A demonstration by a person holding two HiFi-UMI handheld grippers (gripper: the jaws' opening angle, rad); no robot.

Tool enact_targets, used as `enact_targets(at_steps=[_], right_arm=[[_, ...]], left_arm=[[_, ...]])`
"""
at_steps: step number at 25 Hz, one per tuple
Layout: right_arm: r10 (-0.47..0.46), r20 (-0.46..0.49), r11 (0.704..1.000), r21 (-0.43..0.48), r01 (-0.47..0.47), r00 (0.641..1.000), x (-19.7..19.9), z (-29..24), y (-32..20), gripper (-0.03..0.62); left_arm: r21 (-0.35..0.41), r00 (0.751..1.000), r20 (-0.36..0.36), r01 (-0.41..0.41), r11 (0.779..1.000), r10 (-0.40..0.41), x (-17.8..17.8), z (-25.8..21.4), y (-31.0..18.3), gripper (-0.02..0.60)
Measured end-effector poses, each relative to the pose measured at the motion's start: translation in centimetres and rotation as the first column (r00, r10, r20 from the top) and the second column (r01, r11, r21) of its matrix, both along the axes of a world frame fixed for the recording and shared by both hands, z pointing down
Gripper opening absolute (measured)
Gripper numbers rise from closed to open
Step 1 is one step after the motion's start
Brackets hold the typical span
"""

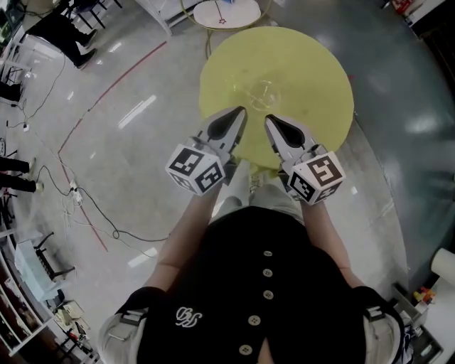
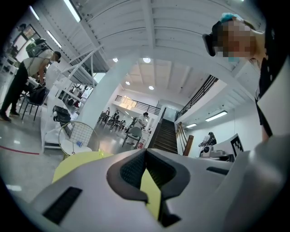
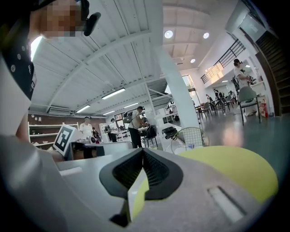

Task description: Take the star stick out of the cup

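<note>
Head view: L gripper [image 1: 240, 112] and R gripper [image 1: 270, 121] are held side by side close to the torso. Tips aim fwd over the near edge of a round yellow table [image 1: 313, 71]. The two tip pairs are near each other, not touching. One marker cube sits at the back end of each gripper, toward the body.

L gripper view: fingers [image 2: 129, 170] pressed together at the tips, ribbed pads meeting in a line. A narrow slit opens below the contact, w/ yellow tabletop showing thru it. Nothing pinched.

R gripper view: same. Fingers [image 3: 158, 170] are tip to tip, w/ a slit lower down and yellow behind it. Nothing between them.

Cup [image 1: 264, 93]: clear, upright on the tabletop, just ahead of both sets of fingertips. It sits approx. between the two lines they point along, a bit nearer the R tips. No contact w/ either gripper.

Star stick: can't make it out. The glass is too faint and small in the head view to tell what is inside.

Surroundings:
- Beyond the cup, past the far rim of the yellow table, a small white round table [image 1: 231, 13].
- Out to the left of the L fingers, glossy grey floor [image 1: 142, 106] w/ a red tape line and loose cables.
- Far beyond the tips in the L gripper view, a staircase [image 2: 165, 136].
- People stand in the hall in both gripper views.
</note>
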State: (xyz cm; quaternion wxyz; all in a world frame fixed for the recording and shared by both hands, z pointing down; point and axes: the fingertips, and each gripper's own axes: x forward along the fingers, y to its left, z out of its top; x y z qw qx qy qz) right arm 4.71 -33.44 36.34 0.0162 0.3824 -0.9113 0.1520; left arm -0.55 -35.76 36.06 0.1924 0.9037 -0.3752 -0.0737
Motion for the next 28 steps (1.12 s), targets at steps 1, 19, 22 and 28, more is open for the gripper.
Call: enact_targets(at_steps=[1, 19, 22, 28], right_arm=[[-0.002, 0.004, 1.0, -0.005, 0.002, 1.0, 0.3, 0.2, -0.3, 0.003], [-0.03, 0.045, 0.996, -0.077, 0.034, 0.999, 1.5, 3.3, -4.2, 0.003], [-0.027, 0.046, 0.995, -0.097, 0.031, 0.999, 1.0, 4.4, -4.4, 0.003], [-0.028, 0.052, 0.991, -0.128, 0.035, 0.998, 1.4, 5.6, -4.9, 0.003]], left_arm=[[-0.005, 1.0, -0.003, 0.013, 1.0, -0.013, 0.1, 0.3, -0.4, 0.011], [-0.116, 0.993, 0.008, 0.114, 0.987, -0.114, 0.6, 4.7, -3.6, 0.011], [-0.128, 0.99, 0.008, 0.141, 0.982, -0.141, -0.3, 5.7, -3.9, 0.011], [-0.18, 0.986, 0.004, 0.162, 0.97, -0.164, -0.7, 7.3, -4.9, 0.012]])
